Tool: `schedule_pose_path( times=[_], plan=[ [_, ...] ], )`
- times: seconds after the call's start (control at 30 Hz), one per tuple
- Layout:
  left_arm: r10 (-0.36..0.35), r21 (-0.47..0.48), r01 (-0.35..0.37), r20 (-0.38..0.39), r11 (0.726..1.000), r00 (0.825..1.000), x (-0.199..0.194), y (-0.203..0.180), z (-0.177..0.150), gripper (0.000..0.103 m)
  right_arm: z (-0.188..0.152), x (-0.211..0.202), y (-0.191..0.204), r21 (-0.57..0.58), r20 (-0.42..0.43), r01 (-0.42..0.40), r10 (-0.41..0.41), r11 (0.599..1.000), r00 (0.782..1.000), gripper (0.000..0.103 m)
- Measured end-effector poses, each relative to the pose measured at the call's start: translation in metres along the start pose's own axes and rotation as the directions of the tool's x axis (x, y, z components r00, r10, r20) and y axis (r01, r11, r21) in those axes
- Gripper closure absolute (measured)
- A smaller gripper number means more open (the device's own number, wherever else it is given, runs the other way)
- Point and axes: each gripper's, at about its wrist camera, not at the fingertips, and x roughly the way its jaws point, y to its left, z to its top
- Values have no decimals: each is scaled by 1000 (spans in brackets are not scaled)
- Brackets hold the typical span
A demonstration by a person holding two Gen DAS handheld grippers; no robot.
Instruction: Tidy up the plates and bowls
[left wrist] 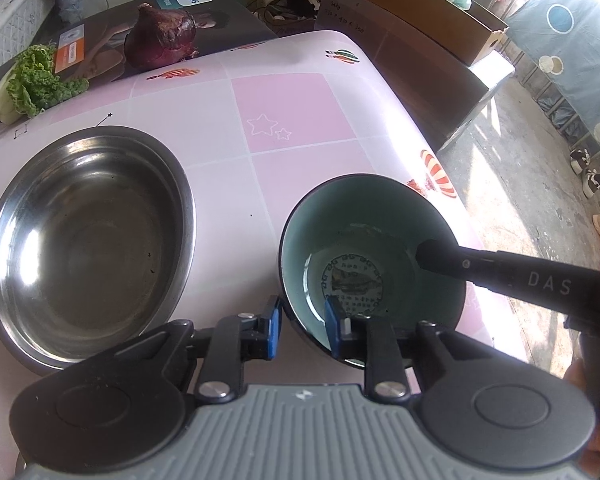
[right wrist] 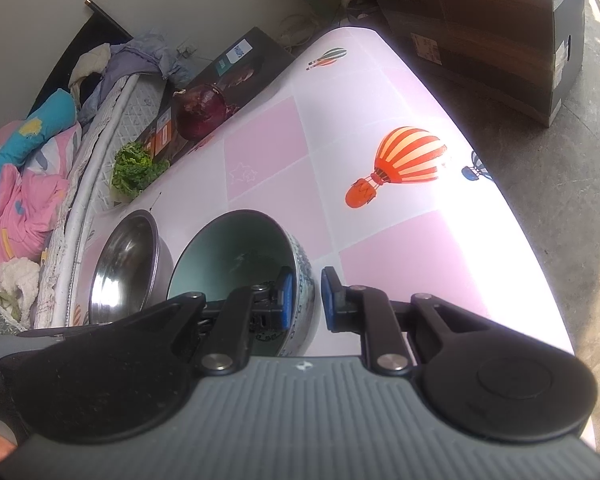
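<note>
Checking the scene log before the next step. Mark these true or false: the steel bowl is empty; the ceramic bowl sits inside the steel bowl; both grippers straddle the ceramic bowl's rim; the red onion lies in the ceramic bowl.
1. The steel bowl is empty. True.
2. The ceramic bowl sits inside the steel bowl. False: it is beside it, over the table.
3. Both grippers straddle the ceramic bowl's rim. True: the left gripper and the right gripper each have one finger inside and one outside.
4. The red onion lies in the ceramic bowl. False: it rests on the dark box at the far edge.
</note>
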Motion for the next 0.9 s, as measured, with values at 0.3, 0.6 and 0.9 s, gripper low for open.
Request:
schedule_pose_path(
  times=[0.3, 0.6, 0.9],
  plan=[
    [47, 30, -47, 15, 998, 999, 1, -8, -3, 82, -3, 6, 2, -5, -4, 8, -8, 1000, 1000, 88],
    [91, 43, -92, 26, 995, 996, 3, -15, -7, 82, -6, 9, 6, -6, 7, 20, -20, 1000, 1000, 88],
    [98, 43, -100, 49, 994, 994, -4, -17, -9, 82, -2, 2, 11, -28, 36, 30, -29, 999, 999, 89]
  ],
)
